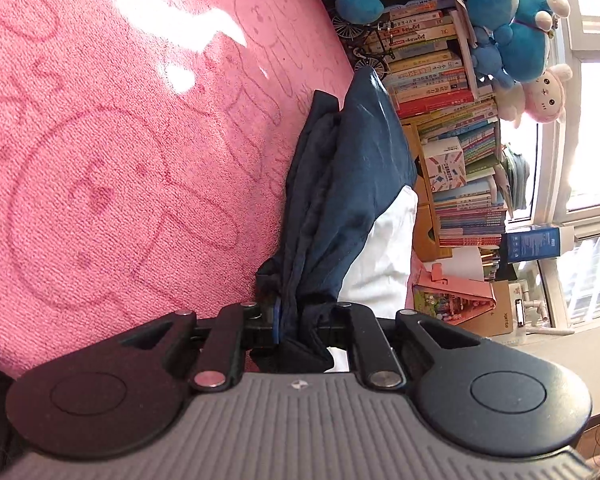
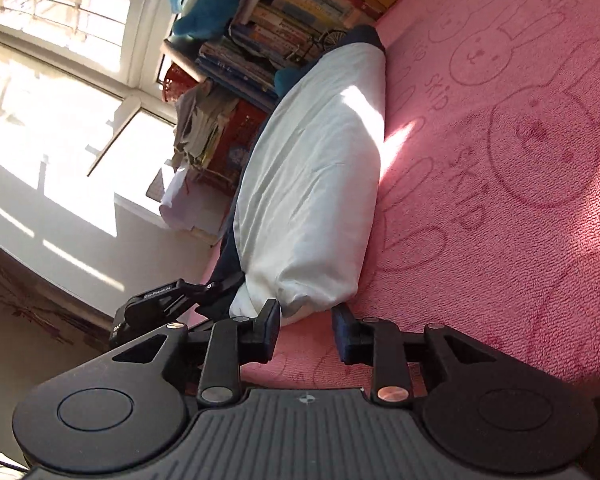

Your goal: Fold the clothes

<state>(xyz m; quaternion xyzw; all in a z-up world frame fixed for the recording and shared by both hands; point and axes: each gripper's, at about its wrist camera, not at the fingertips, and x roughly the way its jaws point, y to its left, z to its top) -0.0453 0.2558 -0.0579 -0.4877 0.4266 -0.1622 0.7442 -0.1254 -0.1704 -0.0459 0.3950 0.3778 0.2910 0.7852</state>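
A navy and white garment [image 1: 340, 184] lies on the pink rabbit-print bed cover [image 1: 120, 160]. My left gripper [image 1: 296, 320] is shut on a bunched navy edge of it, the cloth stretching away from the fingers. In the right wrist view the garment's white side [image 2: 312, 184] faces up, with a navy hem at the far end. My right gripper [image 2: 306, 336] is open and empty, its fingers just short of the white near edge. The left gripper [image 2: 160, 304] shows there at the left, holding the navy edge.
Stacked books [image 1: 440, 80] and blue and pink plush toys [image 1: 512, 24] line the far side of the bed by a window [image 1: 588, 140]. A pink box [image 1: 452, 296] sits near the garment. Bright sun patches fall on the cover [image 2: 404, 136].
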